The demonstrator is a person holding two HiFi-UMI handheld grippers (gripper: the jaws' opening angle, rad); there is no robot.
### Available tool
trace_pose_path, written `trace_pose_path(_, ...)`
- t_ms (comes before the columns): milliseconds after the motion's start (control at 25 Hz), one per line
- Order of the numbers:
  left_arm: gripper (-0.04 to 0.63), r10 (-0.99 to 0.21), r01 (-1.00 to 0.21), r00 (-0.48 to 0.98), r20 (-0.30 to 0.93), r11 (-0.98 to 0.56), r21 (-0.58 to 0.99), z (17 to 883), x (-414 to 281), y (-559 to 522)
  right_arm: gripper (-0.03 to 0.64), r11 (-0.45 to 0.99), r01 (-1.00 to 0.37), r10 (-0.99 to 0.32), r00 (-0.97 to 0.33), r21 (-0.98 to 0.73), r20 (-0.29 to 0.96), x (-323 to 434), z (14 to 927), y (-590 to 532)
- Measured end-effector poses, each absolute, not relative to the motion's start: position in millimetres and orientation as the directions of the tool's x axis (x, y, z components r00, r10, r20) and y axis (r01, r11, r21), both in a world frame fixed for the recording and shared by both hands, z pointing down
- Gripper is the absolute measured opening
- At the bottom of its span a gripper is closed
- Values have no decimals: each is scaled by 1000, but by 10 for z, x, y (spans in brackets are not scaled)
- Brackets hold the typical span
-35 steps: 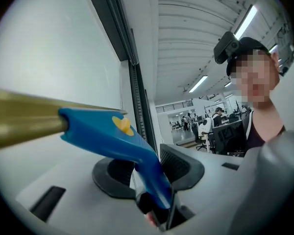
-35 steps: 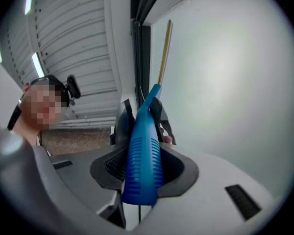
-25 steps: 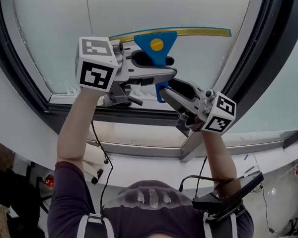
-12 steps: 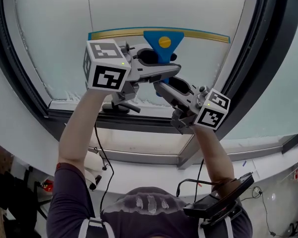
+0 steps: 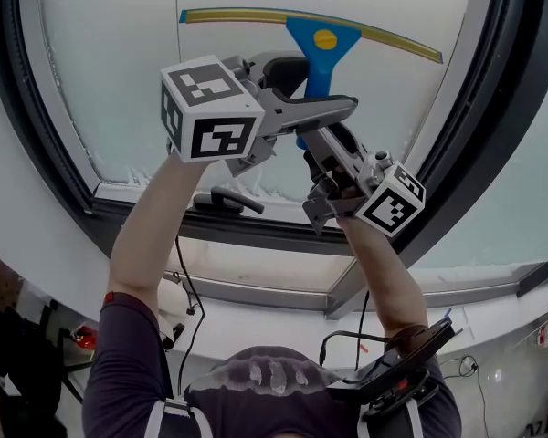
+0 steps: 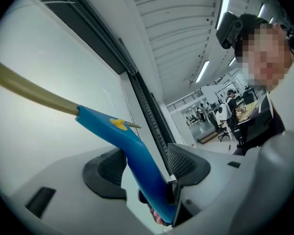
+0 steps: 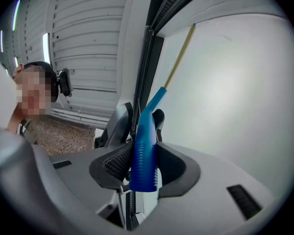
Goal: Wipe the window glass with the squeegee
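A squeegee point(image 5: 321, 42) with a blue handle and a long yellow blade point(image 5: 247, 15) lies against the window glass point(image 5: 100, 89), high on the pane. My right gripper point(image 5: 331, 146) reaches up from below and is shut on the ribbed lower end of the handle point(image 7: 144, 155). My left gripper point(image 5: 303, 85) comes in from the left. Its jaws have just been opening and now stand wide. The handle point(image 6: 137, 155) runs between them with a gap beside the left pad point(image 6: 108, 170). In the right gripper view the right gripper point(image 7: 143, 166) has its pads pressed on both sides of the handle.
A dark window frame point(image 5: 256, 228) borders the pane below, with a thick black frame post point(image 5: 475, 135) on the right. Cables hang from my arms, and a black device point(image 5: 393, 372) sits at my right elbow. The left gripper view shows an office behind me with people far off.
Both grippers and the squeegee have risen up the glass, and the blade now slopes down to the right. The left gripper's jaws stand wider than before.
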State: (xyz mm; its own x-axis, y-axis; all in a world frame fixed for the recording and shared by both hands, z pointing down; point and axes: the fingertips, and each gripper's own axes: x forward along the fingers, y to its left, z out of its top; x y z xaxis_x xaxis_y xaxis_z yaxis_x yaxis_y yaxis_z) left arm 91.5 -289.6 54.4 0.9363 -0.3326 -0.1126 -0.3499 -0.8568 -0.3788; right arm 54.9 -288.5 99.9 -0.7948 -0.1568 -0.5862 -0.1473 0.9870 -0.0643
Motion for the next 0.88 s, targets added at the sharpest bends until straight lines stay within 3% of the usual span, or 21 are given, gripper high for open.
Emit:
trace_pose_path(80,266,-321,-354,935,-150,-855,-379,472,868,-2885,140,988,-137,-149,-781,-65,-606,589,936,-2881)
trace_pose_path(160,199,-316,-362,931,-184,-864,-350,407,812,-2929,140,988,-141,-148,-788,-59,-598,589,899,-2906)
trace_pose_path(280,178,-313,-364,928,-205,-881,-304,310,839,-3017,140,985,-165,-165,-785,-55,-597,620,816,-2989)
trace_pose_path(560,166,-293,-363,912,-288,-904,-227,-54,935,-3150,140,968,-250,-208,-782,-11,-587,771,451,-3113)
trace_pose_path(880,158,-280,-329,900,-334,-939,-99,-185,1037,-3236,140,973,-211,-223,-745,-95,-628,902,335,-3167)
